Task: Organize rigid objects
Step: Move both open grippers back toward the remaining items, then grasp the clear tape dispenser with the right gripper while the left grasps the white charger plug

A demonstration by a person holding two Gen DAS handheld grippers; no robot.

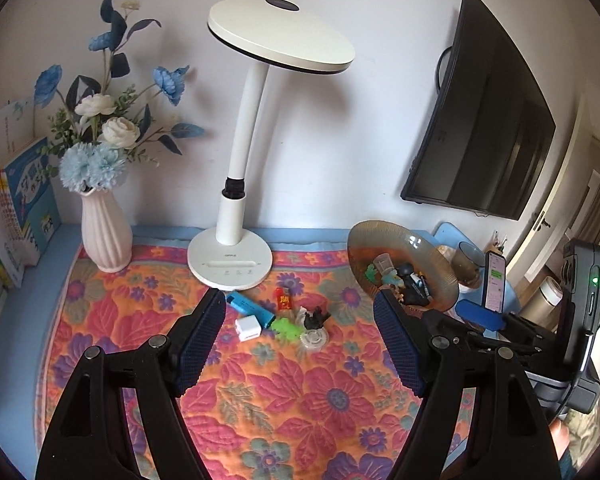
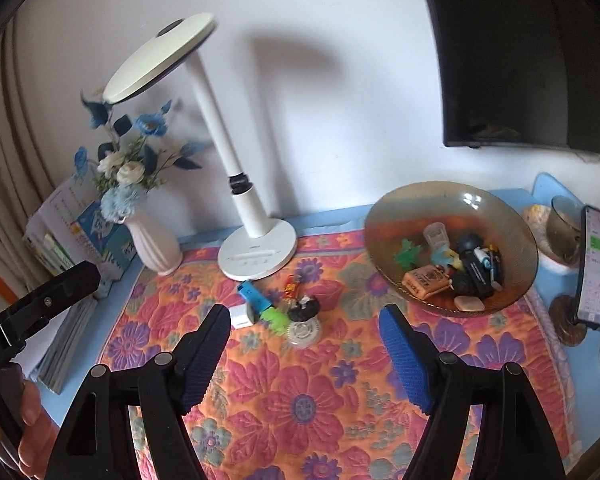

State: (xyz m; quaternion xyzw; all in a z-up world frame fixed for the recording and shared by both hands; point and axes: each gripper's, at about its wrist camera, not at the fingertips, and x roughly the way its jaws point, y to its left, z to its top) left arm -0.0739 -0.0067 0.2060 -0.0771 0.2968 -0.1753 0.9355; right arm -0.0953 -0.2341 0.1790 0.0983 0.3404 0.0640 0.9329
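Both my black blue-padded grippers, left (image 1: 300, 360) and right (image 2: 305, 360), spread wide and empty over floral quilted mat (image 2: 300, 400), small scattered trinkets (image 2: 284, 312) between lamp base and amber ribbed glass bowl (image 2: 388, 216) holding more.

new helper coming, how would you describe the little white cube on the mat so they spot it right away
Start at the white desk lamp standing at the back of the flowery mat. Just in front of its round base lies a small heap of trinkets, and the white cube sits at that heap's left edge, beside the blue lighter. It is the only plain white, boxy piece there.
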